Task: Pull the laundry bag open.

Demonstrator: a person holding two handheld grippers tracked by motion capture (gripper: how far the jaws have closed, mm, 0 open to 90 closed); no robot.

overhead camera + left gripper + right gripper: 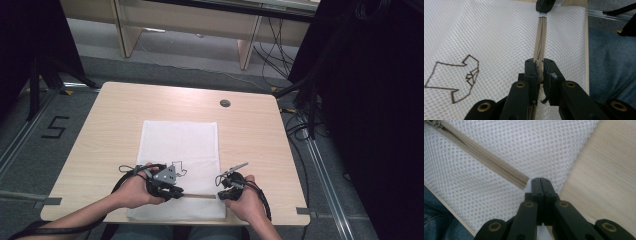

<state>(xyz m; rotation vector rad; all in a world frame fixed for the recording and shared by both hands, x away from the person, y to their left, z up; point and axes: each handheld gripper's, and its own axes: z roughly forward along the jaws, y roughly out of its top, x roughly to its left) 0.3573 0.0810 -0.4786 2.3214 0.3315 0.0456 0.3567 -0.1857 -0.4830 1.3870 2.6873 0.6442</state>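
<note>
A white mesh bag [180, 140] lies flat on the wooden table [250, 125], with a brown shirt outline [456, 77] stitched on it. A beige zipper [200, 195] runs along its near edge. My left gripper [180, 193] is shut on the zipper [541, 37], whose tape sits pinched between its jaws [539, 63]. My right gripper [219, 195] is shut on the bag's mesh right at the zipper's end [524, 182], its jaws [540, 180] pressed together. In the left gripper view the right gripper [545, 5] shows at the zipper's far end.
A round cable hole [225, 103] sits near the table's far edge. The bag's right edge lies close to bare wood [604, 182]. The person's jeans [609, 62] are just past the near table edge. Black stands [45, 75] and cables [300, 125] flank the table.
</note>
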